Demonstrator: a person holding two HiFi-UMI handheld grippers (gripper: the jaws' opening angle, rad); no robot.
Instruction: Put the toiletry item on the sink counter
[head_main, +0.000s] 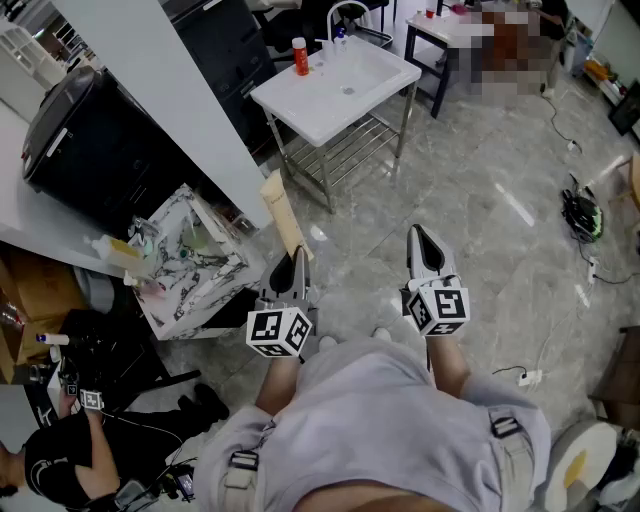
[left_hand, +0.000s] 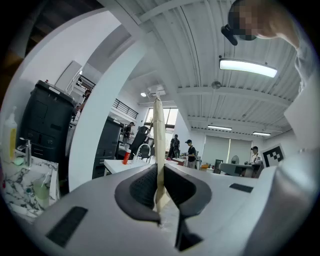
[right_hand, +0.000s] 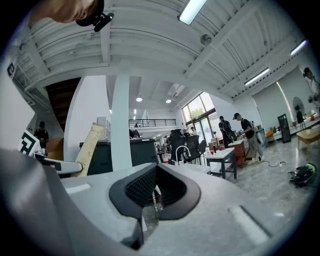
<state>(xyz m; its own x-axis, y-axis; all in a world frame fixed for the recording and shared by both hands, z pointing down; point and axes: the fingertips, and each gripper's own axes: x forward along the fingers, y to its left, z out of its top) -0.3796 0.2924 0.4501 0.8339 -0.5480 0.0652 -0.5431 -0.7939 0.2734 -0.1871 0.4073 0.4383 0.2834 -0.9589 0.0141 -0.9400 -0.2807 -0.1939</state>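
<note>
The left claw (head_main: 297, 262) is nearly shut, its pads pressed flat against the lower end of the toiletry item (head_main: 284, 213), a long, thin, tan pack that stands up out of the jaws with most of its length above and ahead of them. In the left gripper view the item (left_hand: 158, 135) shows edge-on as a narrow strip rising between the two dark pads of the left claw (left_hand: 159, 176), with a slightly wider crimped end at the top. The right claw (head_main: 424, 240) hangs level just beside the left one; its jaws are together with nothing between them (right_hand: 152, 192), and from there the item (right_hand: 90, 145) leans off to that claw's left. The sink table (head_main: 310, 112) stands well ahead of both claws across the bare floor, with a red bottle (head_main: 300, 56) at its far edge. The item looks light and flat, probably soft-walled like a squeeze tube, so a firm pinch could dent it or push its contents about. Held by one end, it will likely sway and flex as the claw moves. A grip across its broad faces nearer the middle would steady it. Laid down flat on the rim beside the basin, it seems unlikely to roll or tip.
</note>
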